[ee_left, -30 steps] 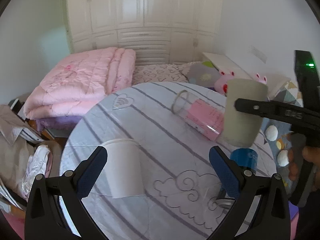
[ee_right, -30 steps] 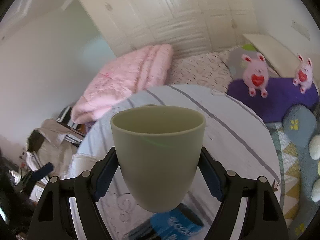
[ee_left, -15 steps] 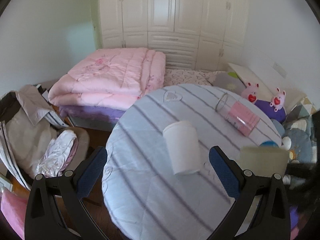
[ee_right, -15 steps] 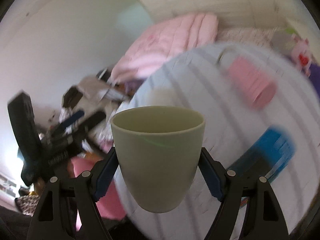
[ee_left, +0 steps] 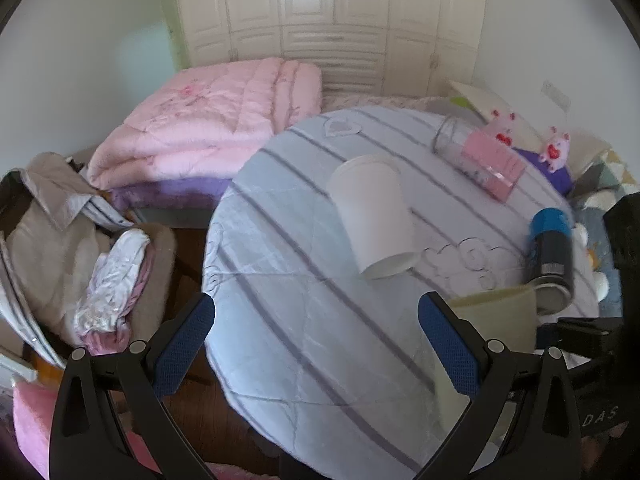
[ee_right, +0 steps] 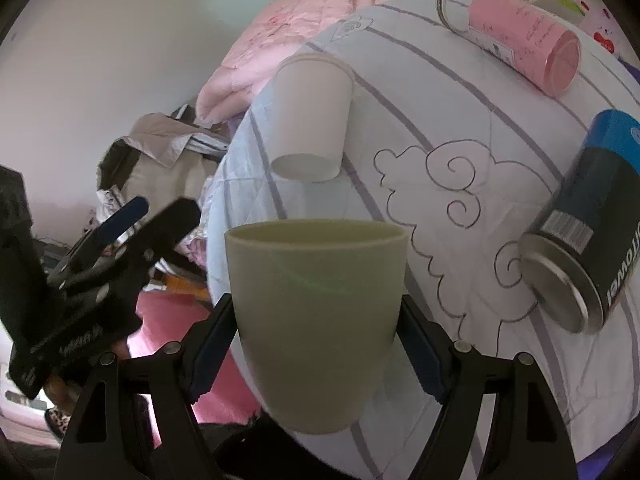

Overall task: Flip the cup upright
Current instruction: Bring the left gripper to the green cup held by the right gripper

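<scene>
My right gripper (ee_right: pixel 316 344) is shut on a pale green cup (ee_right: pixel 316 320), mouth up, held over the near edge of the round table (ee_right: pixel 460 240). The same cup (ee_left: pixel 496 320) shows in the left wrist view at lower right, partly behind a finger. My left gripper (ee_left: pixel 316 344) is open and empty above the table's left front edge; it also shows in the right wrist view (ee_right: pixel 120 232). A white paper cup (ee_left: pixel 374 216) lies on its side mid-table, also seen in the right wrist view (ee_right: pixel 312 116).
A glass tumbler with a pink sleeve (ee_left: pixel 480 156) lies at the table's far right. A blue and black can (ee_left: pixel 554 252) lies at the right. A pink quilt (ee_left: pixel 208 120) sits behind, clothes (ee_left: pixel 60 240) left.
My right gripper has swung round and down with the green cup toward the table's near edge. My left gripper has pulled back and left, so the table now looks smaller.
</scene>
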{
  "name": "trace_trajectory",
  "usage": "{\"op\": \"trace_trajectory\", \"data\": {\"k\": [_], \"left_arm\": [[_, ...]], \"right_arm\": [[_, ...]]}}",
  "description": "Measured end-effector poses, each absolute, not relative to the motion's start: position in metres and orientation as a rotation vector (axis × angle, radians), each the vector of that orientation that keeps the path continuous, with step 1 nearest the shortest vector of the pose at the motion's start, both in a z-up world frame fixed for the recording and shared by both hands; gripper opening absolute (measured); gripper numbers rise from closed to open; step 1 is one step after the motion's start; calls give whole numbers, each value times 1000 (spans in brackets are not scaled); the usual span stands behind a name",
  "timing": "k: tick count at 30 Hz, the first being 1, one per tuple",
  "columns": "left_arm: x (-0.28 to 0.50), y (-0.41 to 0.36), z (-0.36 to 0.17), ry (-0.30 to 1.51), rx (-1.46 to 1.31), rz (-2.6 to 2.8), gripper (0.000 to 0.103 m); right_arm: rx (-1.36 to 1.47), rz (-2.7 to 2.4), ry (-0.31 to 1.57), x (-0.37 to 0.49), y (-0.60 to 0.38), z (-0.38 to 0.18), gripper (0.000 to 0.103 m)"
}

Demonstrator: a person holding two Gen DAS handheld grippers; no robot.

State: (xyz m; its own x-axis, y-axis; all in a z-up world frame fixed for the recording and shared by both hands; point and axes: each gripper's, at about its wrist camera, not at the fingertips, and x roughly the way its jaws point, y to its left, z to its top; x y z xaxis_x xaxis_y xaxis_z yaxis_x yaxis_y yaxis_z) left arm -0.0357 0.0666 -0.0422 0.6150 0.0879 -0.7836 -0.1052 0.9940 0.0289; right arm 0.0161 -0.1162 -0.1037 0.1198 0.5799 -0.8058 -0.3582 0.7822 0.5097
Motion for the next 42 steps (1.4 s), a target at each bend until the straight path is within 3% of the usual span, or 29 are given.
{"op": "trace_trajectory", "data": {"k": [16,34,42], "left_arm": [[-42,61,-30,915,-114,46,103],[-1,-9,-72,1193,-280,-61,103],[13,-20,-88,1263,-271,-60,103]], "right_arm": [[82,594,1106,0,-125,-65,82],[-135,666,931,-45,-155,-68,82],[-113,679,940,-39,-166,-74,82]]}}
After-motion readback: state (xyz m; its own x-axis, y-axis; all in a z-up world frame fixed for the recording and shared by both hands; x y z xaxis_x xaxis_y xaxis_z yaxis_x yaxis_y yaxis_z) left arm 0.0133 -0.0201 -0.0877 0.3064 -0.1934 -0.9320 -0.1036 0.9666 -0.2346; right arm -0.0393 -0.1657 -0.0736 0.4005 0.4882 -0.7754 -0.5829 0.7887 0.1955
